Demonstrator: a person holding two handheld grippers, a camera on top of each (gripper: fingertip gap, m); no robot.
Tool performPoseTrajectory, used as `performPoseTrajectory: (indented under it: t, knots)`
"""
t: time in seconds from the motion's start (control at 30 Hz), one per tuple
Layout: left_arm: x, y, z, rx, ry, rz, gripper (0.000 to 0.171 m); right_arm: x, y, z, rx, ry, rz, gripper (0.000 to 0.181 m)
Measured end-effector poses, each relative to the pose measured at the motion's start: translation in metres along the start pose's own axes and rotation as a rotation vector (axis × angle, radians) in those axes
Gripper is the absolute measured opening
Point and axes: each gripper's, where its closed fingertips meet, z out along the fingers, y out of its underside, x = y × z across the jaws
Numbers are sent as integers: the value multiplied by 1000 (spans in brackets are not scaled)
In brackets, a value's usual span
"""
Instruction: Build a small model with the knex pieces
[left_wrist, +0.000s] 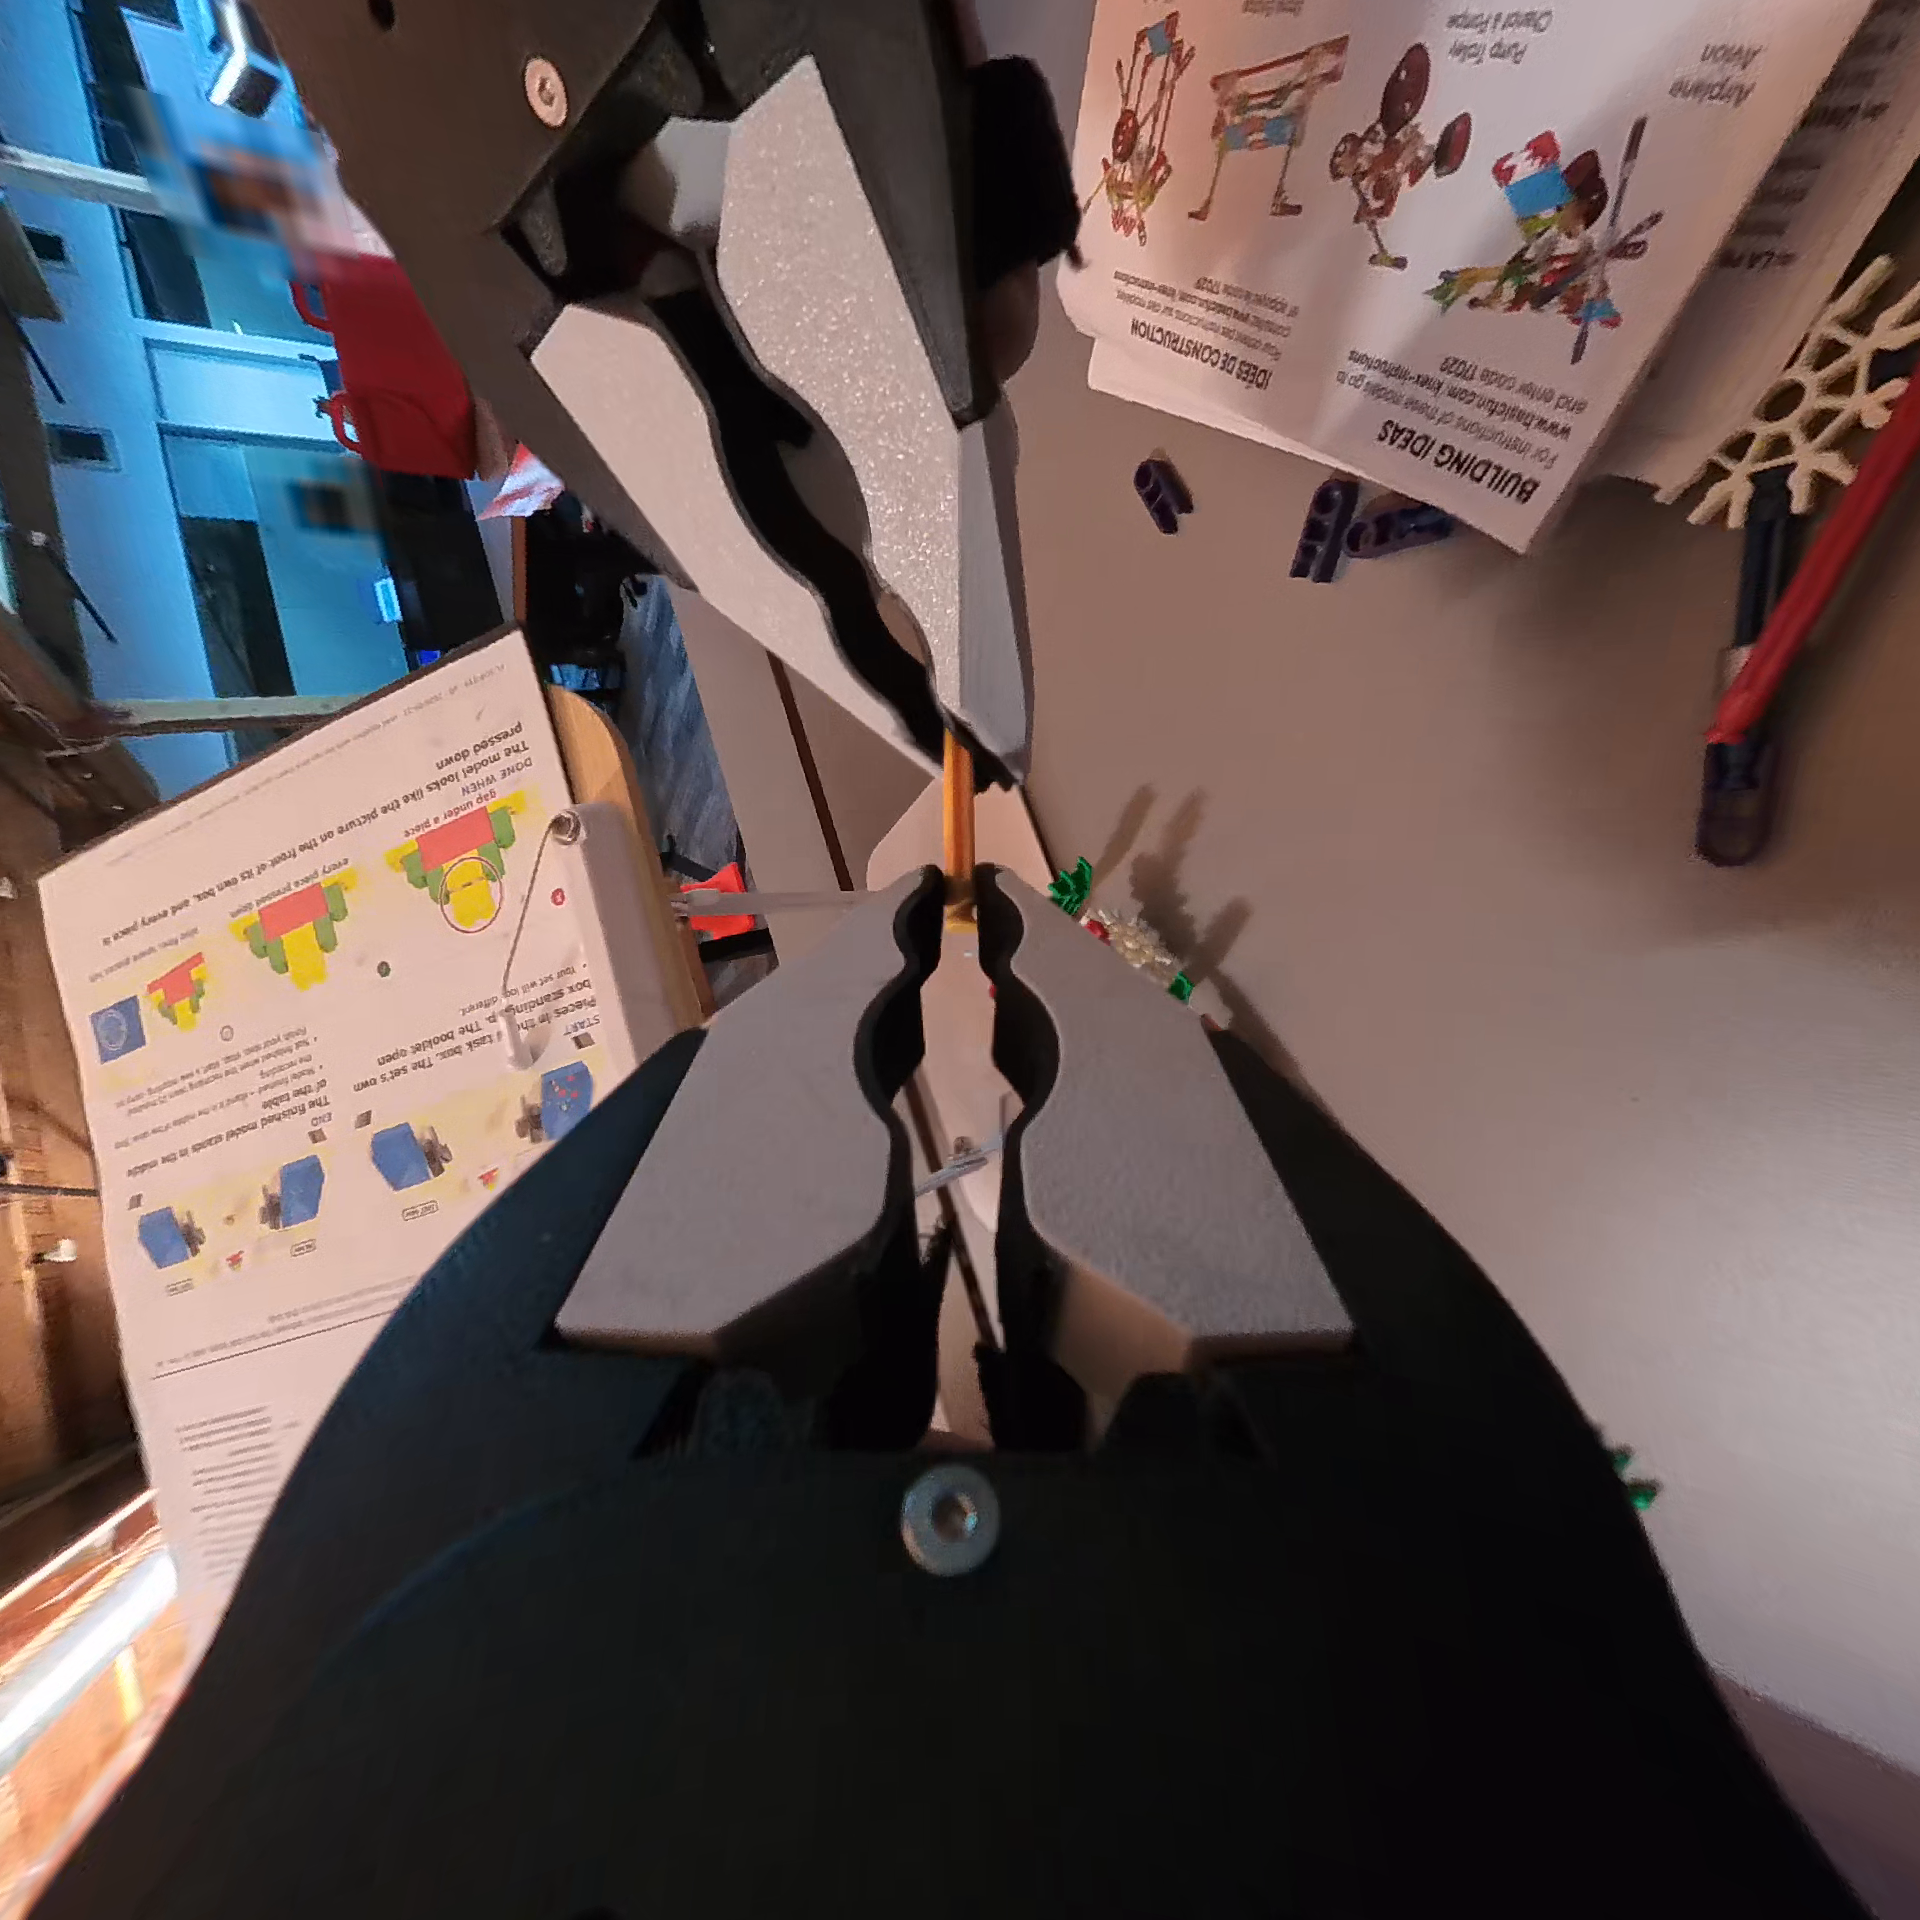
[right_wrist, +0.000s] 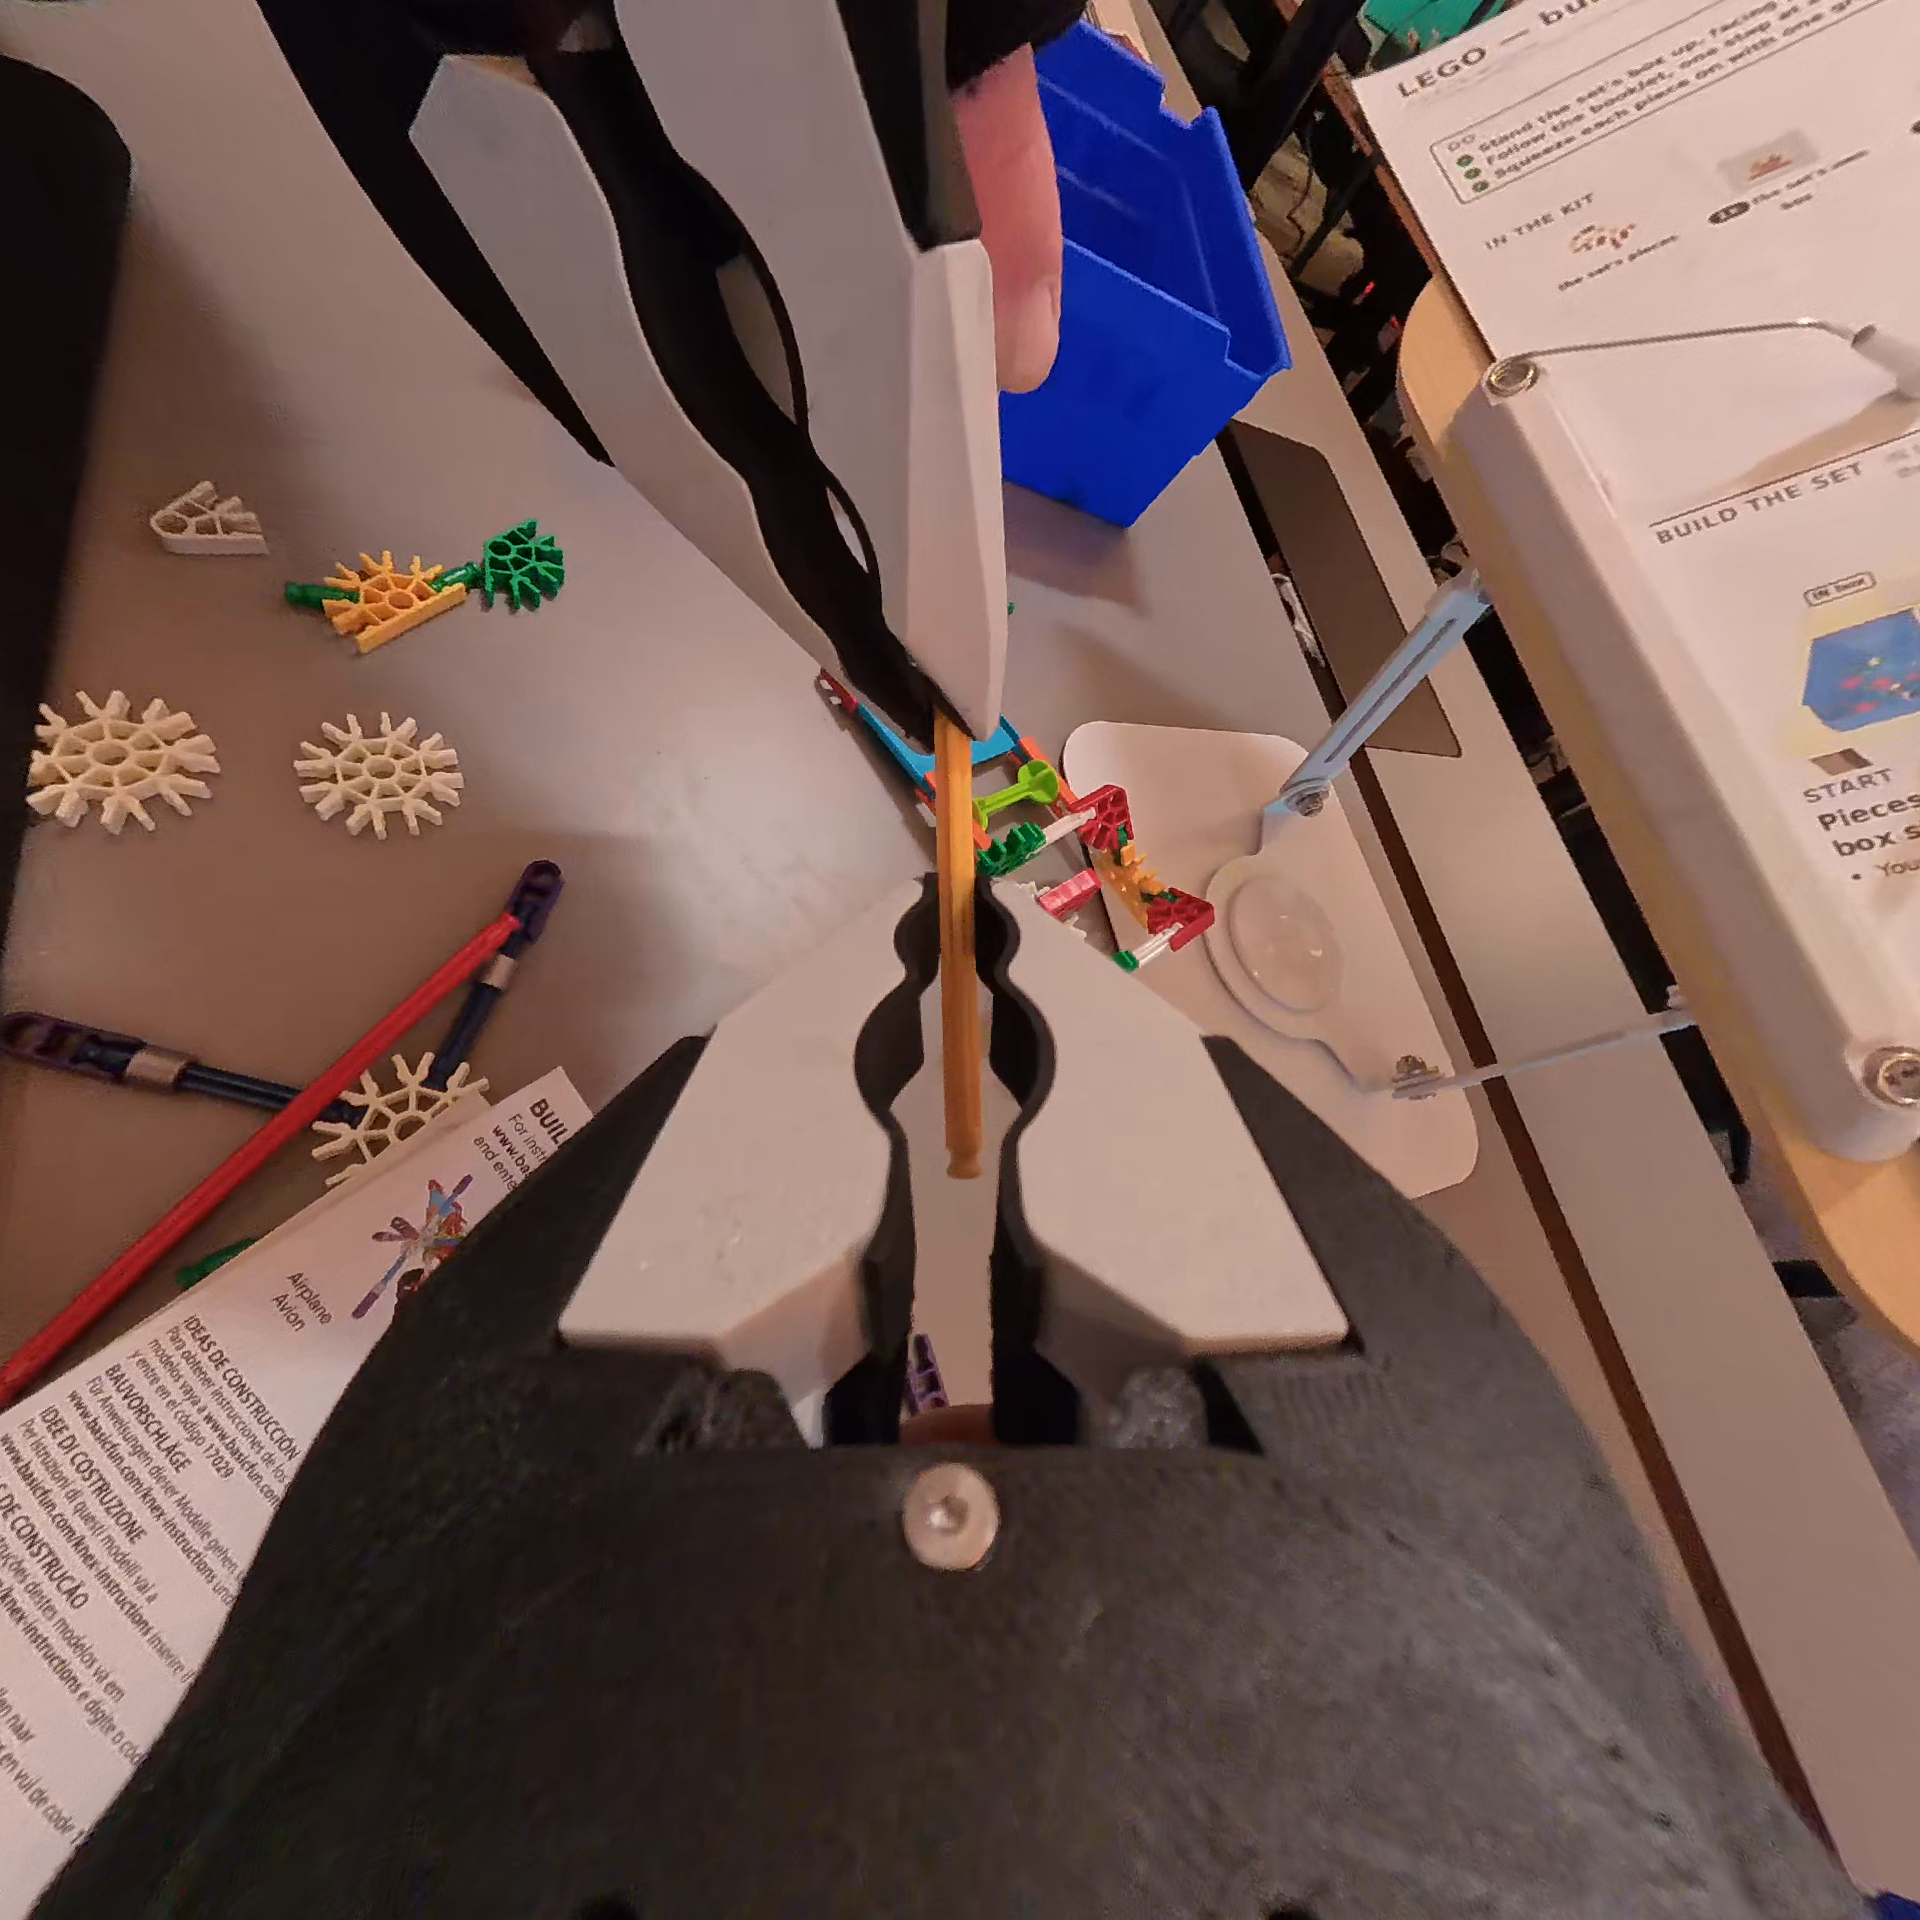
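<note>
Above the grey table (right_wrist: 644, 727), both claws tip to tip, each clamped on one yellow rod (right_wrist: 956, 935).

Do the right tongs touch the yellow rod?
Touching. In the right wrist view the right tongs pinch the yellow rod between their tips; the left tongs grip its far end.

Warm indoor light, soft shadows, strong wide-angle bending, edges blurred.

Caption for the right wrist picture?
Both grippers, right gripper and left gripper, pinch one yellow rod above scattered construction-toy pieces.
</note>
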Motion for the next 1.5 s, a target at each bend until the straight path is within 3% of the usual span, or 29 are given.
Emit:
performPoseTrajectory:
  t: [0.27, 0.47, 0.63, 0.8, 0.9, 1.2, 1.5]
  knots:
    - [-3, 10, 7, 2, -35, -100, 5, 8, 5, 2, -11, 31, 28, 3]
    - [30, 69, 13, -169, 149, -315, 40, 18, 20, 3, -65, 65, 48, 3]
    - [60, 102, 17, -228, 306, -430, 48, 20, 28, 6, -105, 77, 43, 3]
    - [63, 125, 38, -314, 285, -436, 54, 15, 33, 12, -139, 88, 39, 3]
    - [64, 128, 52, -327, 301, -492, 61, 13, 33, 17, -142, 86, 43, 3]
    - [69, 123, 67, -302, 296, -547, 44, 15, 49, 21, -163, 87, 35, 3]
    - [80, 110, 70, -313, 349, -577, 47, 20, 59, 21, -181, 97, 28, 3]
